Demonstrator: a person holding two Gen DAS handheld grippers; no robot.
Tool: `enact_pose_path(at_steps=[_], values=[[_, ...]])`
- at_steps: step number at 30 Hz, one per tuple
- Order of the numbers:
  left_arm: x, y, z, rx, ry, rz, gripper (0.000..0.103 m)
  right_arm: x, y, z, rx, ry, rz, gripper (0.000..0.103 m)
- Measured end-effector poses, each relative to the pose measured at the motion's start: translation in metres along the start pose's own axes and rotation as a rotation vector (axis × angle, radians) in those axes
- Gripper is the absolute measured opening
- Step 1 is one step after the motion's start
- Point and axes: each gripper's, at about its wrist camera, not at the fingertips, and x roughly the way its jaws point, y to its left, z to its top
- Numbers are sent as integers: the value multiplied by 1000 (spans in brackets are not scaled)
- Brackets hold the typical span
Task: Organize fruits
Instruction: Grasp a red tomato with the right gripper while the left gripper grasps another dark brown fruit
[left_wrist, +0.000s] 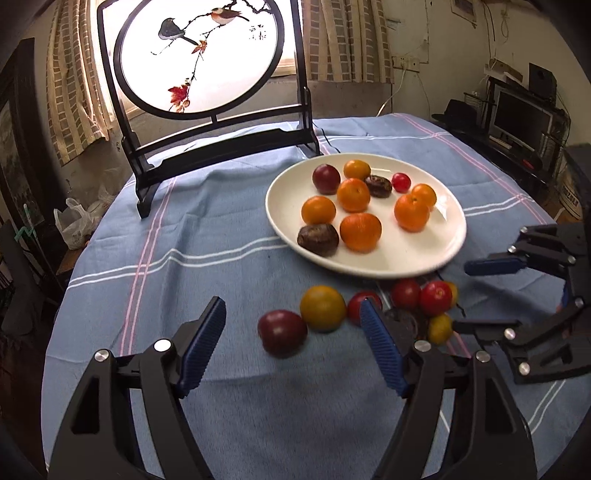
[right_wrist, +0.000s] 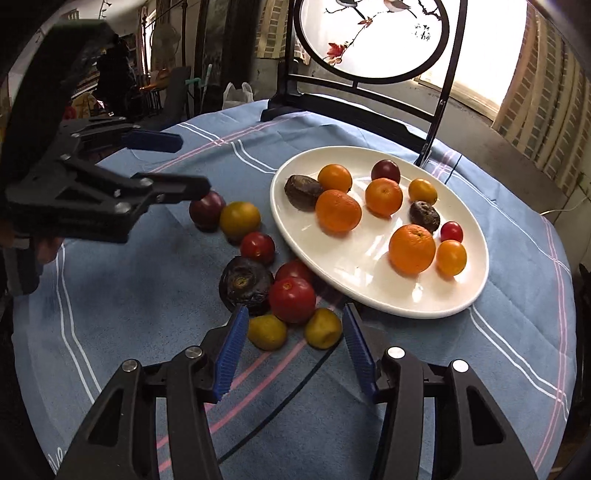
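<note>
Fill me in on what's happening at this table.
A person holds a two-finger tool in each hand over a blue tablecloth, sorting fruit. A white plate already carries oranges, dark plums and small tomatoes. More fruit lies loose on the cloth beside it. The left tool is open near a dark red plum; the right tool is open around two small yellow fruits. Neither grips anything.

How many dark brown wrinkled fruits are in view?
3 brown fruits: two on the white plate, one at its left edge, one right of centre; the third on the tablecloth.

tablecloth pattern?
Blue tablecloth with white and pink stripes crossing in a grid; clearest in the left wrist view.
</note>
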Motion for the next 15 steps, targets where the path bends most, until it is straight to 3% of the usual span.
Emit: enact_pose_path(at_steps=[7,15], values=[[0,-27,-33,112,54,-80,73,20,-2,5,15,32,16,30],[22,-63,-34,175,70,-144,73,-7,-15,-8,62,-12,20,29]])
